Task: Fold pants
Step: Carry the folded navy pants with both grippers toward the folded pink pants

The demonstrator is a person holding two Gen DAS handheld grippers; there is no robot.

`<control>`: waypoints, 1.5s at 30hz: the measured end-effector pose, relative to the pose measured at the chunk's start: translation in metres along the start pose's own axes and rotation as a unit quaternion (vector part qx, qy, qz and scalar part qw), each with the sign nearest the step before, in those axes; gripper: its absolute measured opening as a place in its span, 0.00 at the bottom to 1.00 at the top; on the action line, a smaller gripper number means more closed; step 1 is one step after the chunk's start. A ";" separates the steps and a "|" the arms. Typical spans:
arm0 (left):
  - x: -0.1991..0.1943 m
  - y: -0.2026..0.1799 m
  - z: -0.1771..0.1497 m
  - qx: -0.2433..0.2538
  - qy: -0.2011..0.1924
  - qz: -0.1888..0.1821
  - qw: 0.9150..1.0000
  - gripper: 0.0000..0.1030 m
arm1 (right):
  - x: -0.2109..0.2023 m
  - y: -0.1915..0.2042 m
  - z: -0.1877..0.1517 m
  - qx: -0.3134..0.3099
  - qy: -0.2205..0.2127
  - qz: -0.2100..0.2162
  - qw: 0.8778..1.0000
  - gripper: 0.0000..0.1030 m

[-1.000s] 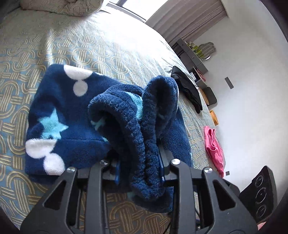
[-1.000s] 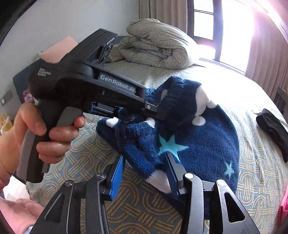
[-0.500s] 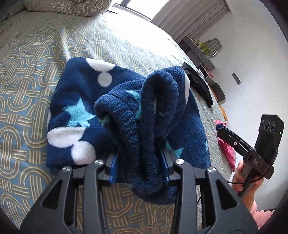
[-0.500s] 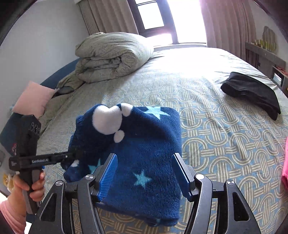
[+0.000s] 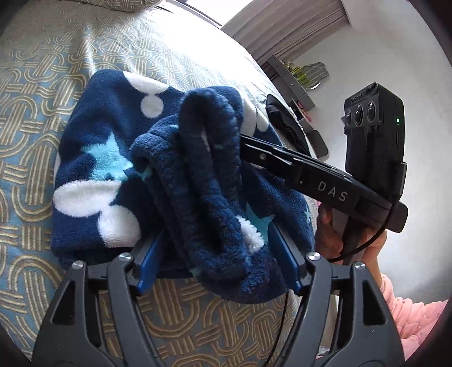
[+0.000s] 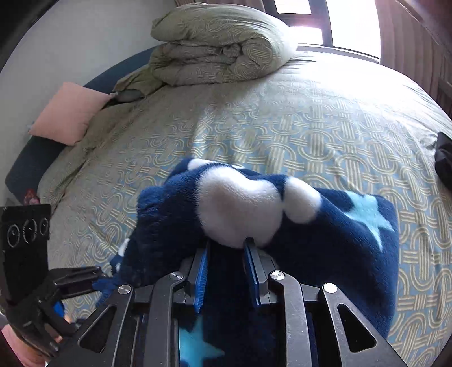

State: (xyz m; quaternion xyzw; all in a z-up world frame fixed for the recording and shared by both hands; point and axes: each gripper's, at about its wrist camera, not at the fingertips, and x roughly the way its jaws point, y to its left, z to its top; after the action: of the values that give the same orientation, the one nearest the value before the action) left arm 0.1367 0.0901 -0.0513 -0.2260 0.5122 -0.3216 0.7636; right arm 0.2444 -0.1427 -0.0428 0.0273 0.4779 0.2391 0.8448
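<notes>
Near the bed's (image 6: pixel 325 118) front edge the pants (image 5: pixel 118 180) lay half folded, our left gripper (image 5: pixel 217 259) spread wide around the raised roll, our right gripper (image 6: pixel 226 254) pinched narrowly on fleece, which we judged needed lowering flat, edges aligned.

Sunlit window (image 6: pixel 350 25), patterned bed (image 6: pixel 296 118)
</notes>
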 end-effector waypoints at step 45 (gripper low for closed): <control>-0.013 0.037 0.060 0.016 0.025 0.152 0.988 0.44 | -0.079 -0.067 -0.097 0.118 -0.003 -0.038 0.992 0.67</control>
State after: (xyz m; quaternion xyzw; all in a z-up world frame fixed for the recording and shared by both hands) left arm 0.1985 0.1255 -0.0458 -0.1251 0.5544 -0.2161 0.7939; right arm 0.1564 -0.2536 -0.0509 0.1094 0.5010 0.1489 0.8455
